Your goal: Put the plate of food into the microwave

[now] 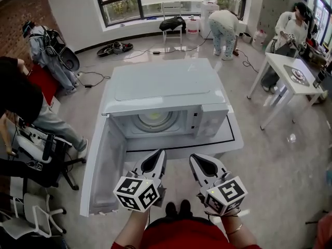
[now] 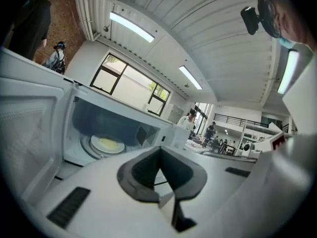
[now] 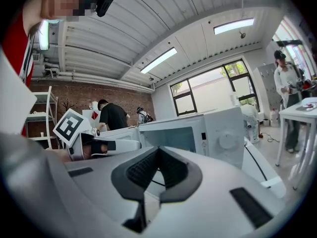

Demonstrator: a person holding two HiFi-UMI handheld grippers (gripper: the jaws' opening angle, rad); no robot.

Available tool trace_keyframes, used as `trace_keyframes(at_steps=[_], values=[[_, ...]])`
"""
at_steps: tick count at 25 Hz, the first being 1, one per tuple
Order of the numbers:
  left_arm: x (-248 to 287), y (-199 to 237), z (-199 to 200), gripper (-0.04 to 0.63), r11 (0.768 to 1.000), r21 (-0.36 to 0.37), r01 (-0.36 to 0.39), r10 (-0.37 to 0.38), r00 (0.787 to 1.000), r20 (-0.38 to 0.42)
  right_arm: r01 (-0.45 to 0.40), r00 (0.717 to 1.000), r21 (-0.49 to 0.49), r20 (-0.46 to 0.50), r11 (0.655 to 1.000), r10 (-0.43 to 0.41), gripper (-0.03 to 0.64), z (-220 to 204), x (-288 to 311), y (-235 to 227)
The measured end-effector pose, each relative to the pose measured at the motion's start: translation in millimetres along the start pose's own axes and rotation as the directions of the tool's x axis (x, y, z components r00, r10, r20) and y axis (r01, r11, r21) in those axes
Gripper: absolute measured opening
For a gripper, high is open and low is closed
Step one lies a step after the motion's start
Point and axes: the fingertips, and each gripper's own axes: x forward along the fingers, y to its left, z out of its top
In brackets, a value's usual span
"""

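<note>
Plate of food (image 1: 154,119) inside open microwave (image 1: 161,82); left gripper (image 1: 158,154) and right gripper (image 1: 195,159) both pinched together, empty

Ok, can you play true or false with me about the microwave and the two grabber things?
1. The microwave has its door open. True.
2. A plate of food sits inside the microwave. True.
3. The left gripper is holding the plate. False: its jaws are shut on nothing.
4. The right gripper is reaching inside the microwave. False: it is outside, in front of it.
5. The microwave stands on the floor. False: it stands on a white table.
</note>
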Motion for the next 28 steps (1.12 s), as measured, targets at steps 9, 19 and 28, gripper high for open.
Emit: trace_keyframes(at_steps=[9,19,28], values=[[-5,-13,-8,0.008,1.000,0.010,0.005,-0.005,1.000,-0.013,-0.010,1.000,-0.022,-0.002,1.000,0.010,0.014,4,-3,9],[-6,-13,-8,0.008,1.000,0.007,0.002,-0.002,1.000,-0.014,-0.009,1.000,-0.044,-0.011,0.999,0.009,0.014,4,0,10],[-8,-8,-8,0.008,1.000,0.010,-0.012,0.013,1.000,-0.020,0.003,1.000,-0.031,-0.020,1.000,-0.004,0.014,5,2,9]])
